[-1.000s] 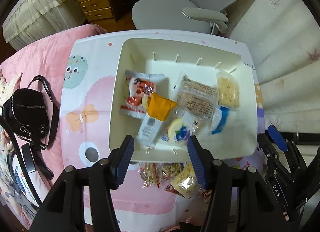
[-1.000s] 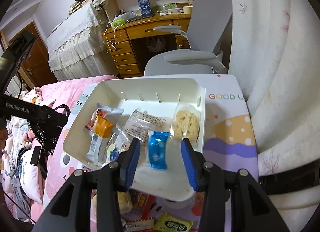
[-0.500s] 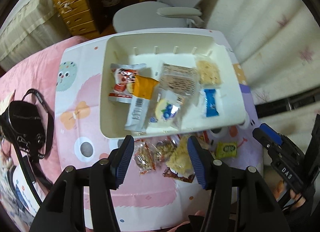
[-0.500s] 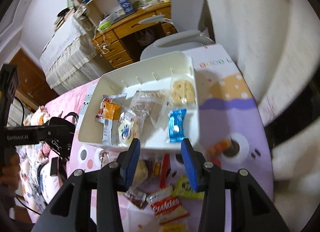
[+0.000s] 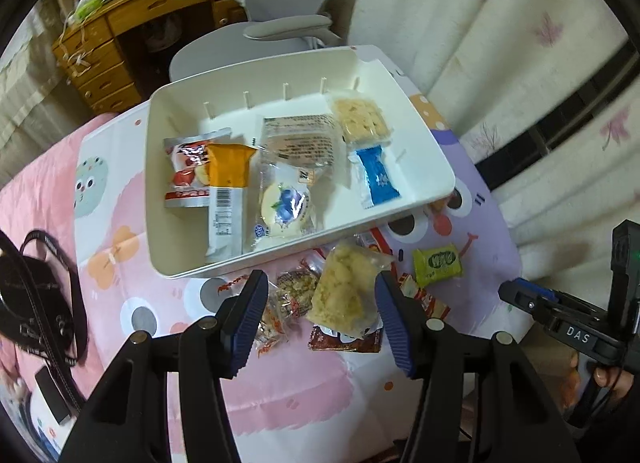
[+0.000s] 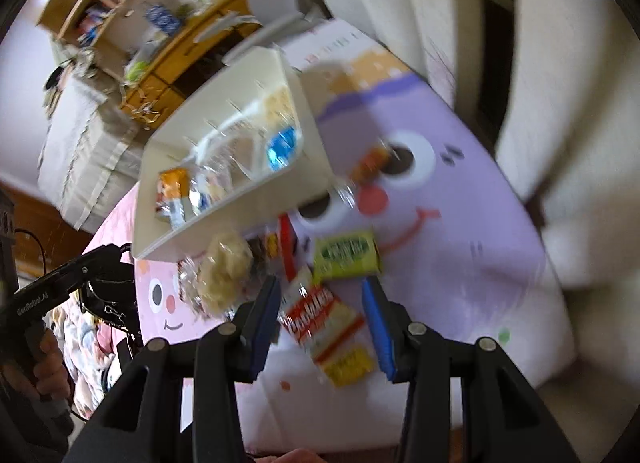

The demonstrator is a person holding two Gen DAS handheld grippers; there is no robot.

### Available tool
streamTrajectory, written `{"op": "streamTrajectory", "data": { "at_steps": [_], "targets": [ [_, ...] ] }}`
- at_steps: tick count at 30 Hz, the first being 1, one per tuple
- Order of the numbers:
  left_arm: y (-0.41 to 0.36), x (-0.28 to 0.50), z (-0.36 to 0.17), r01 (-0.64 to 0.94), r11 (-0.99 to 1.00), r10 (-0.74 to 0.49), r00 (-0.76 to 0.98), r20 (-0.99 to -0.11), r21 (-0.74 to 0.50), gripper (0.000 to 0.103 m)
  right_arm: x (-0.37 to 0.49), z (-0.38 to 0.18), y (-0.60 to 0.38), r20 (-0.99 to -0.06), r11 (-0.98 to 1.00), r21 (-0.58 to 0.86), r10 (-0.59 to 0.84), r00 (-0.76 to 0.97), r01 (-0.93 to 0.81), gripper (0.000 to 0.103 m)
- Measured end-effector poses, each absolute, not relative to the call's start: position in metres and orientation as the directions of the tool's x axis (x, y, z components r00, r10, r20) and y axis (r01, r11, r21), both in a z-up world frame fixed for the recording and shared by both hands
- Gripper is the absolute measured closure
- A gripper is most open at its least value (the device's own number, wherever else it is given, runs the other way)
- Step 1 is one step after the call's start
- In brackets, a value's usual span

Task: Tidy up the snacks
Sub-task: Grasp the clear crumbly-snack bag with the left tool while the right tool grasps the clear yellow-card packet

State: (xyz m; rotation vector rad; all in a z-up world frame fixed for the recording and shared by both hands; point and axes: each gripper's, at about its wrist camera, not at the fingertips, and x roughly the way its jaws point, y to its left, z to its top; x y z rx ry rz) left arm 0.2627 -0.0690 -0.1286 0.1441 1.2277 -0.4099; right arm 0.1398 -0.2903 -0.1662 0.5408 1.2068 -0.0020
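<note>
Faintly, "DAS" marks the right tongs (image 5: 528, 303).

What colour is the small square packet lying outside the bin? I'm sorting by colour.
Lime green packet, clearest in the left wrist view.

Packets (image 5: 292, 167) lie in the bin (image 5: 160, 199); loose snacks (image 5: 348, 295) before it.
</note>
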Motion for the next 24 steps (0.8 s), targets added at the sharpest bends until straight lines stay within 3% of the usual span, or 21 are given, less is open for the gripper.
{"op": "streamTrajectory", "data": {
  "at_steps": [11,24],
  "targets": [
    [-0.077,0.255,-0.180,0.488,0.865,-0.278,0.267,-0.923,-0.119,0.036,0.099,-0.214,-0.273,-0.920,0.788,0.383,0.281,0.272,0.482,0.060],
    [-0.084,0.252,-0.229,0.489,0.862,-0.283,0.247,-0.927,-0.133,0.033,0.091,-0.251,-0.245,-0.940,0.762,0.340,0.265,0.214,0.551,0.060]
  ]
}}
